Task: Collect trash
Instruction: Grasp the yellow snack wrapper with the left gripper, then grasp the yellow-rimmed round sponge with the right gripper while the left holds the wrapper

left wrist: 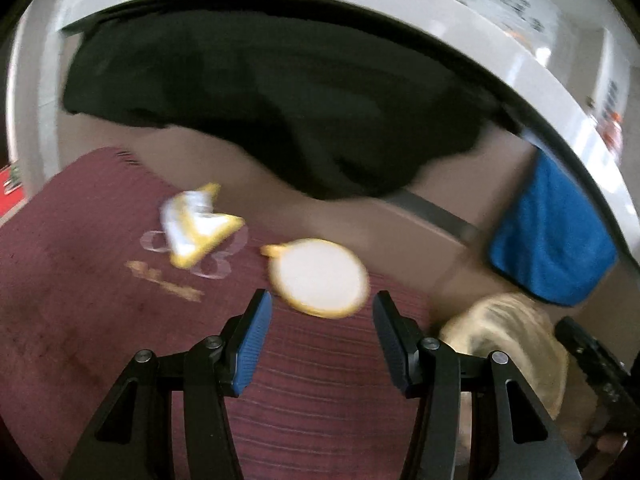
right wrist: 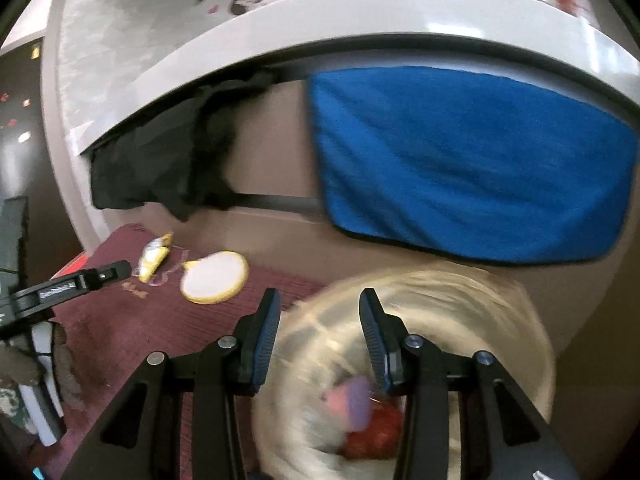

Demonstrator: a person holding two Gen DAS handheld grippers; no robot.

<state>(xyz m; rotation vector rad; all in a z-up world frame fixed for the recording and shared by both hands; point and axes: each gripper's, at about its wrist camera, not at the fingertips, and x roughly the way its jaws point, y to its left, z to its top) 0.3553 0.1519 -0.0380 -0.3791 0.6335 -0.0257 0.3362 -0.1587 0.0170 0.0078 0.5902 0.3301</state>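
The round lid (left wrist: 318,278), white with a yellow rim and a small tab, lies flat on the dark red mat (left wrist: 100,320), just in front of your left gripper (left wrist: 322,308). This gripper is released; its blue pads stand apart with nothing between them, and they frame the near edge of the lid without touching it. I think it is lined up this way so that you can close on the rim next. A flat lid gives little to pinch, so the tab or the raised rim looks like the better place.

A little further to the left lies the crumpled yellow and white wrapper (left wrist: 198,226), also on the mat and apart from the lid.

Your right gripper (right wrist: 320,312) is released too and hangs above the woven basket (right wrist: 460,292), which stands just beside the mat on the right. Some red and purple pieces (right wrist: 364,420) are already inside; it is too blurred to say what they are. The basket probably serves as the collecting place, so it is good that it stays near.

Behind all this, a black cloth (left wrist: 260,92) and a blue cloth (right wrist: 460,152) hang from the white edge of the desk (right wrist: 360,8). Nothing stands between the left gripper and the lid.
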